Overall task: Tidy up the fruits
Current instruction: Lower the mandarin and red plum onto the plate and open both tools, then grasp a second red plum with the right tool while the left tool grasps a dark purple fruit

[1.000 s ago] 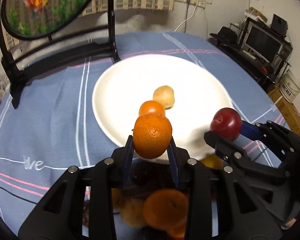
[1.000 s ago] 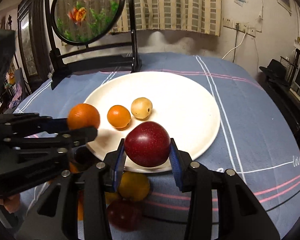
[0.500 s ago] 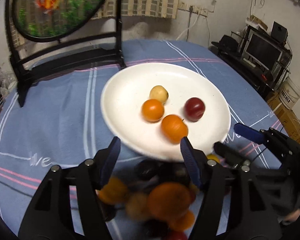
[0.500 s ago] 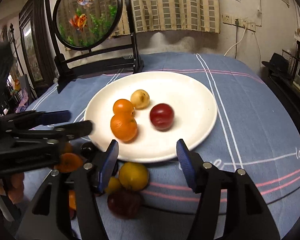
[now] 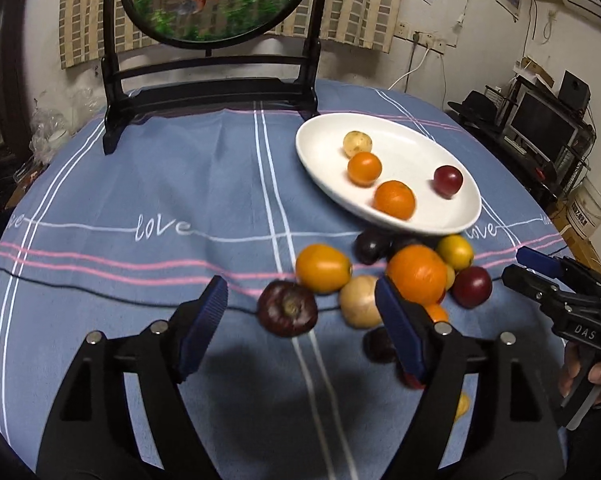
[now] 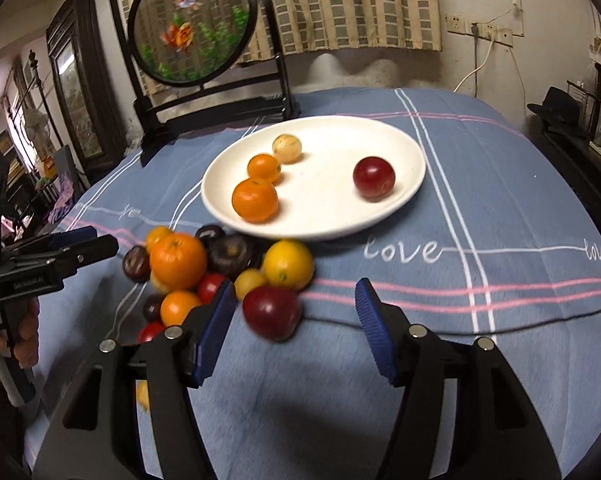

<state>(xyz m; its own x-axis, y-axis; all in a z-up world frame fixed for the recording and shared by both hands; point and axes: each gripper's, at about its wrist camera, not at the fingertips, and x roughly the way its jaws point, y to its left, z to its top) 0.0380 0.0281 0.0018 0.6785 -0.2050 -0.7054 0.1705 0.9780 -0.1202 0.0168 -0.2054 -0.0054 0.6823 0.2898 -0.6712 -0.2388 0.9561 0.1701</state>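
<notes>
- Left wrist view: the left gripper (image 5: 300, 322) hangs empty above the loose fruit on the blue tablecloth (image 5: 140, 184), its jaws opening wide with nothing pressed between them; a second ago it clamped a mandarin (image 5: 394, 199), which now rests on the white plate (image 5: 452, 152)
- Right wrist view: the right gripper (image 6: 296, 316) is likewise empty and its jaws are opening a little further; the red plum (image 6: 374, 177) it carried a second ago now sits alone on the plate's right half
- Four fruits are now on the plate: the mandarin, a smaller orange (image 6: 264, 167), a pale yellow fruit (image 6: 286, 148) and the red plum
- Both tools have pulled back from the plate to the heap (image 6: 204, 268) just in front of its near rim, where oranges, dark plums, a lemon and red fruit wait
- A dark purple fruit (image 5: 287, 309) lies between the left jaws' line, a red one (image 6: 271, 312) near the right gripper's left finger; these look like the likely next picks
- Judged from this, one delivery round is complete and most of the sorting remains
</notes>
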